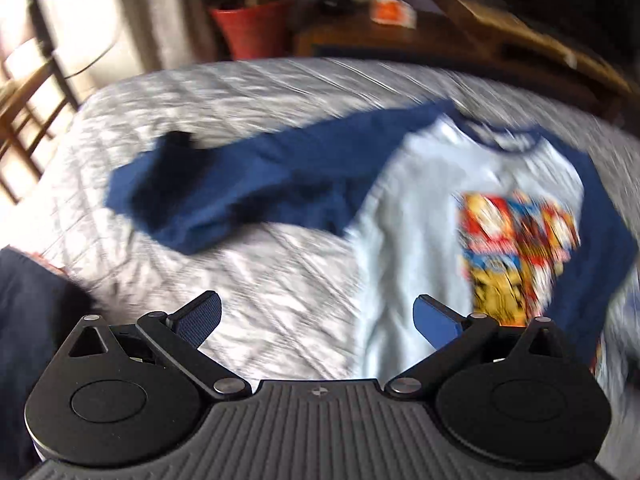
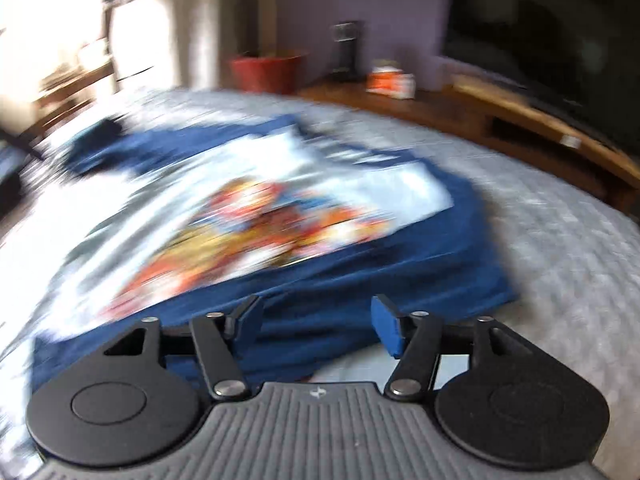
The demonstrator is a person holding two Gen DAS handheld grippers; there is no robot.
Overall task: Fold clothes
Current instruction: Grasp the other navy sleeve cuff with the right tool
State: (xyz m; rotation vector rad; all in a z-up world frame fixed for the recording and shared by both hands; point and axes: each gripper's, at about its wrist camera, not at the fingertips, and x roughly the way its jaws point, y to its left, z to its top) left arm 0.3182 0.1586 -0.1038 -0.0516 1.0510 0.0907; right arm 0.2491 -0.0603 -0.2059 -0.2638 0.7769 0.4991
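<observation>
Blue pads line the fingers of both your grippers, and both views are smeared by blur. Your left gripper (image 1: pixel 318 320) has its jaws spread wide with nothing between them; under the gap you see only the grey quilted bedspread (image 1: pixel 248 280) and the pale hem of the shirt (image 1: pixel 420 216). Your right gripper (image 2: pixel 316 326) stands about half open, also gripping nothing, with the dark blue sleeve (image 2: pixel 384 264) lying on the bed below and beyond its fingers; whether the pads brush the cloth is too blurred to tell.

At the lower left edge of the left view a dark blue cloth (image 1: pixel 28 320) shows, with a bit of orange at its edge; what it is you cannot tell.

The shirt lies flat, face up, on the bedspread: light blue body, dark blue collar, and a bright red, yellow and orange print (image 1: pixel 516 256) on the chest. Its other sleeve (image 1: pixel 240 184) stretches out across the bed, with a small dark thing at its far end that is too blurred to name.

Past the bed stand a red pot (image 1: pixel 250 26), a low wooden cabinet (image 2: pixel 500 116) bearing an orange and white packet (image 2: pixel 390 80), and a dark screen (image 2: pixel 560 48). A sunlit curtain (image 1: pixel 92 20) hangs beside the pot.
</observation>
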